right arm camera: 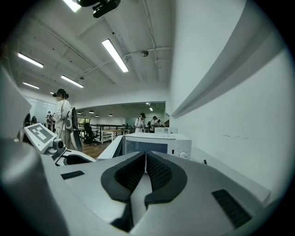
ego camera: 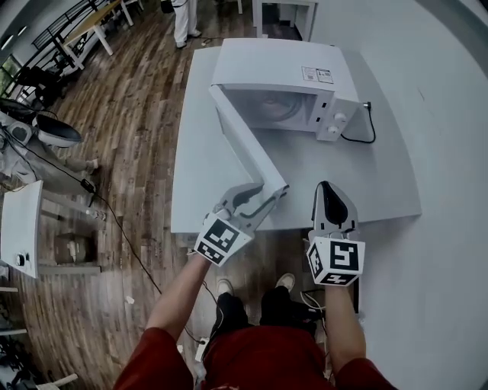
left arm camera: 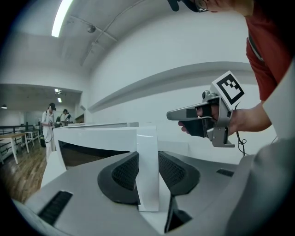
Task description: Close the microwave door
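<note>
A white microwave [ego camera: 282, 76] stands at the back of a white table [ego camera: 374, 179], and its door [ego camera: 242, 141] is swung wide out toward me. My left gripper [ego camera: 263, 199] is shut on the door's free edge; in the left gripper view that door edge [left arm camera: 146, 170] stands upright between both pads. My right gripper [ego camera: 328, 187] hovers over the table's front edge, a little right of the door, shut on nothing. It also shows as the right gripper [left arm camera: 171, 114] in the left gripper view. The right gripper view has the microwave [right arm camera: 154, 145] straight ahead.
A black cable [ego camera: 364, 137] runs from the microwave's right side. Wooden floor lies to the left, with a white cabinet [ego camera: 19, 228], a chair [ego camera: 53, 133] and cords. A person [ego camera: 185, 19] stands far back. A white wall is on the right.
</note>
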Available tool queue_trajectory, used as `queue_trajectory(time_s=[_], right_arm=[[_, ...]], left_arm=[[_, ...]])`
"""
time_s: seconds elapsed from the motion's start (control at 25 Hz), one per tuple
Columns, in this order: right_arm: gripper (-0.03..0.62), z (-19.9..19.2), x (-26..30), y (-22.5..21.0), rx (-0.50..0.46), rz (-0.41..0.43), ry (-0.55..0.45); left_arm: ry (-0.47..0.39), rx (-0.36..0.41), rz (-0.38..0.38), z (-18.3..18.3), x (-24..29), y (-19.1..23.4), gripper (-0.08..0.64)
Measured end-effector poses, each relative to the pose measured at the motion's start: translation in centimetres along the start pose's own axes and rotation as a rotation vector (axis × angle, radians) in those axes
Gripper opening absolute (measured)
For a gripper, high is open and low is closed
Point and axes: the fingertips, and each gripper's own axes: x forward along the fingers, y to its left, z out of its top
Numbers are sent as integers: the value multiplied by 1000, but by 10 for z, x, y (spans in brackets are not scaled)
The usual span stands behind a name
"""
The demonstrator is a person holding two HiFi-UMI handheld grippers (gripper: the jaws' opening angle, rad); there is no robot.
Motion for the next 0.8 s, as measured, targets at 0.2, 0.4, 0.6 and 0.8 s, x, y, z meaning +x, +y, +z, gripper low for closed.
queue_trajectory(time_s=[0.2,0.4,0.6,0.8], right_arm=[[29,1,2,-32,8,19,-13],[29,1,3,-60,5,49,-22],[29,-3,7,-85,2,68,-28],[29,-8,16,-105,7,59,-28]], left_arm=[[2,-19,87,6,26,1,150],[-2,-45,181,12,51,0,149],[-2,-65,258,18,79,3,149],[-17,-83,316,23,105,8,149]])
